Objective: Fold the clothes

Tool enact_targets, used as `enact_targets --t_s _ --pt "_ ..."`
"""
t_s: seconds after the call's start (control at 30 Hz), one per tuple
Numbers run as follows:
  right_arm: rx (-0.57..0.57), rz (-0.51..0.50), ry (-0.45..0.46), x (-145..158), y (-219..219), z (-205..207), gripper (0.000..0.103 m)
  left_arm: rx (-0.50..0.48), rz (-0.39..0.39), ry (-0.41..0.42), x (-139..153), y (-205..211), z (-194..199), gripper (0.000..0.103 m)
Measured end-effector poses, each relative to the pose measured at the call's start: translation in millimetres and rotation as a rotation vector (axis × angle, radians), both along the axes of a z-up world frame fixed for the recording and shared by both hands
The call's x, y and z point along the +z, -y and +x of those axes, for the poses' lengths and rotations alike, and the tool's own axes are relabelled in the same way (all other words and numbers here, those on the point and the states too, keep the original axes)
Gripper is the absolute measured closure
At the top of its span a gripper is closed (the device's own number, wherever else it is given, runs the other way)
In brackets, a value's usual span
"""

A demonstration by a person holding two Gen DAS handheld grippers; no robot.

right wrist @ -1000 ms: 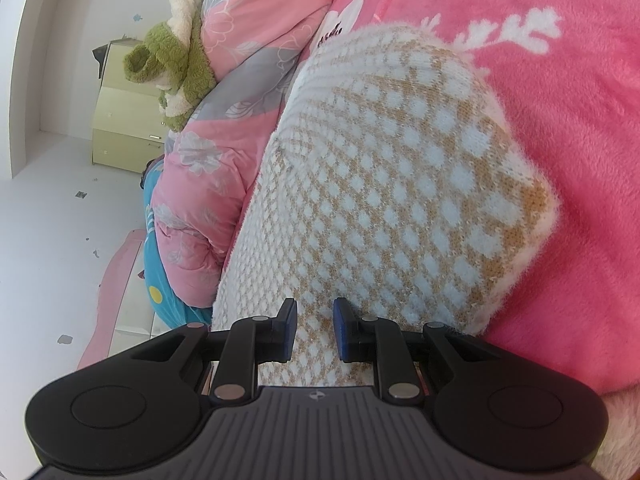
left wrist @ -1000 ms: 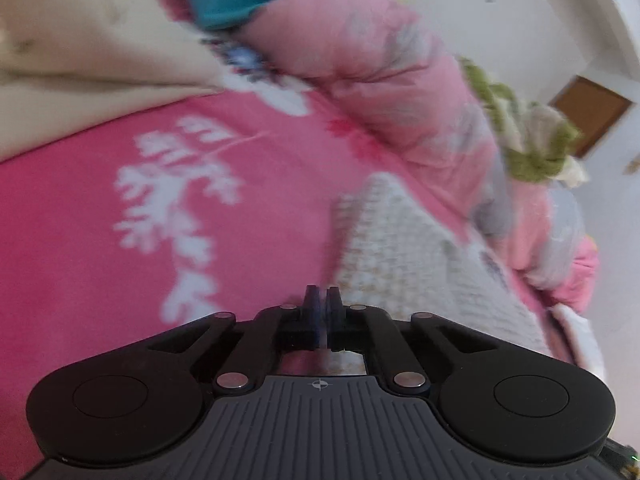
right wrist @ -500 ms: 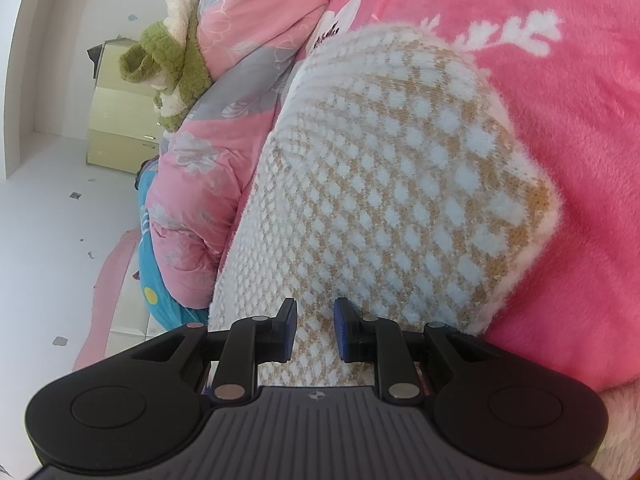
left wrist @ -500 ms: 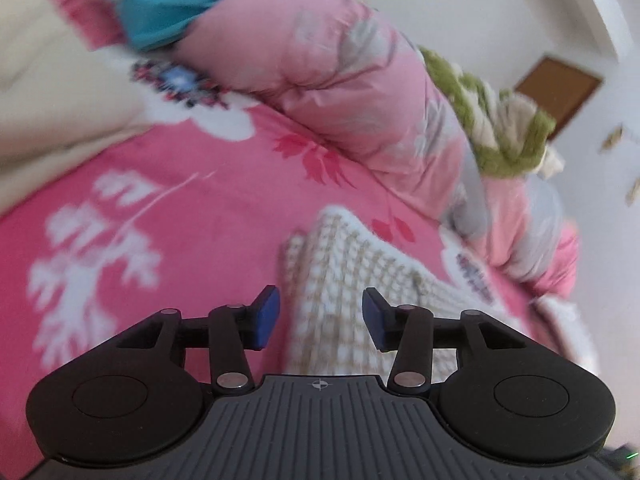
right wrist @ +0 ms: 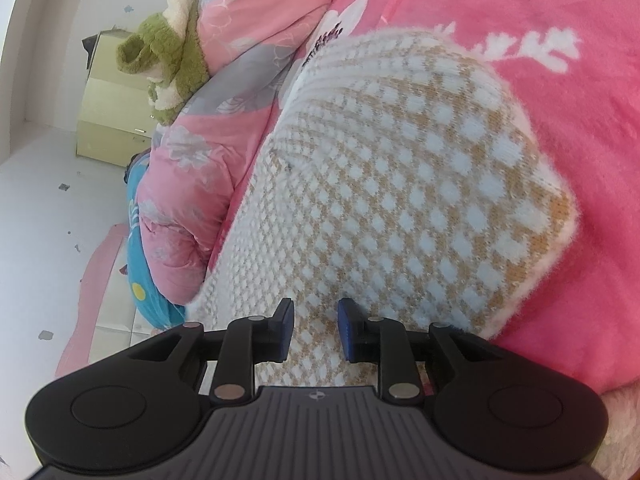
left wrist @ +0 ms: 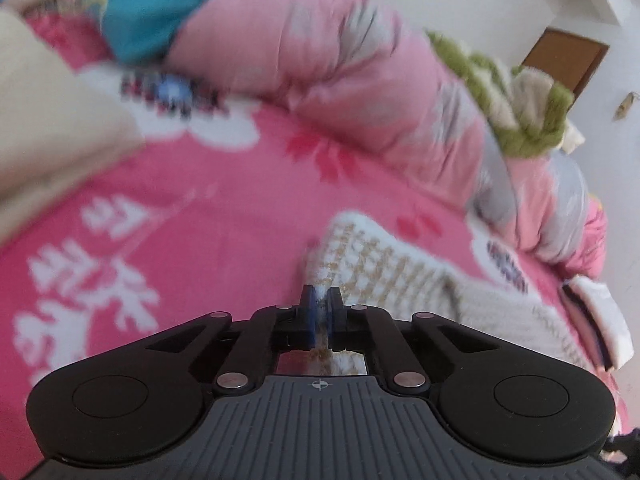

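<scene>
The left tongs (left wrist: pixel 320 312) were clamped on the near edge of the checked knit garment (left wrist: pixel 400 276), blue pads pinched tight with a sliver of cream-and-tan fabric caught between them. Their jaws had just closed on that hem. The view was smeared with blur, so how deep the bite went could not be told.

The garment lay on the bed's pink floral blanket (left wrist: pixel 200 216), stretching away from the left tongs toward the upper right, up to the rolled pink quilt (left wrist: pixel 328 64) with the green plush toy (left wrist: pixel 520 108) perched on it.

On the other side, the right tongs (right wrist: pixel 314 330) stood apart, jaws a modest gap wide and just eased a touch wider, hovering over the same garment (right wrist: pixel 400 184). Fabric showed between the pads but neither pad pressed on it. From there the knit ran straight ahead, long axis pointing away from the tongs, ribbed band at the far end beside the quilt (right wrist: pixel 240 40), and a rounded fold-edge off to the right against the blanket (right wrist: pixel 560 120).

So here was the hinge of it: the left had its hem, the right was poised over the near end without a grip. The likely next call was for the right to close on its own edge, so both could carry the near end forward along that long axis.
</scene>
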State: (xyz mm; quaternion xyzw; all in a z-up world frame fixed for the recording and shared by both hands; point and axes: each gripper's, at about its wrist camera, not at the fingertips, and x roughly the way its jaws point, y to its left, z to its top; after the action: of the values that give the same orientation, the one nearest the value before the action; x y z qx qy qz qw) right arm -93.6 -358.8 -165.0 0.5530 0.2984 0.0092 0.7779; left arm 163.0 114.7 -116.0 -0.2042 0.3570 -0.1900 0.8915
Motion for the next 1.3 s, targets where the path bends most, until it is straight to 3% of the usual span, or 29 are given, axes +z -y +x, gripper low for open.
enact_targets --t_s 0.13,0.17,0.27,0.3,0.43,0.47,0.57,0.67,0.73,0.83,0.93,1.0,1.13,1.3 --pt "0.0 0.006 0.006 -1.4 1.0 -0.1 0.078 -0.001 -0.067 0.005 2.4 -7.0 3.8 0.093" --pt "0.0 0.006 0.006 -1.5 1.1 -0.1 0.078 -0.001 -0.081 0.006 4.6 -8.8 5.7 0.088" --pt "0.003 0.006 0.009 -2.5 2.3 0.4 0.078 0.0 -0.077 -0.003 9.3 -8.5 16.9 0.062" --pt "0.004 0.006 0.009 -2.7 2.6 0.4 0.078 -0.007 -0.077 -0.008 8.8 -6.0 23.0 0.061" --pt "0.001 0.006 0.013 -3.8 3.0 -1.2 0.078 -0.021 -0.086 -0.033 3.3 3.3 44.8 0.063" --pt "0.001 0.006 0.014 -3.7 2.8 -0.9 0.078 -0.023 -0.08 -0.027 3.1 5.9 46.5 0.066" --pt "0.0 0.004 0.012 -3.3 2.0 -0.5 0.078 -0.025 -0.071 -0.002 4.7 10.9 47.8 0.096" --pt "0.0 0.003 0.011 -2.9 1.7 0.3 0.078 -0.016 -0.075 0.035 9.7 11.5 43.5 0.098" --pt "-0.003 0.004 0.011 -2.1 0.2 -0.5 0.078 0.004 -0.073 0.055 11.5 10.5 41.9 0.098" --pt "-0.003 0.011 0.02 -4.0 1.0 0.0 0.078 0.009 -0.08 -0.007 -4.6 8.5 52.8 0.096" --pt "-0.002 0.018 0.029 -5.6 2.0 0.4 0.078 0.037 -0.128 -0.038 -10.8 0.6 56.5 0.087" --pt "0.0 0.022 0.035 -6.6 2.4 0.3 0.078 0.078 -0.131 -0.025 -2.5 -5.1 51.9 0.078" --pt "0.002 0.043 0.054 -11.4 5.2 0.0 0.079 0.114 -0.086 0.044 26.7 -12.7 31.4 0.077" --pt "-0.001 0.065 0.076 -15.1 7.5 -1.3 0.079 0.016 -0.025 0.109 66.6 0.2 -19.8 0.069"
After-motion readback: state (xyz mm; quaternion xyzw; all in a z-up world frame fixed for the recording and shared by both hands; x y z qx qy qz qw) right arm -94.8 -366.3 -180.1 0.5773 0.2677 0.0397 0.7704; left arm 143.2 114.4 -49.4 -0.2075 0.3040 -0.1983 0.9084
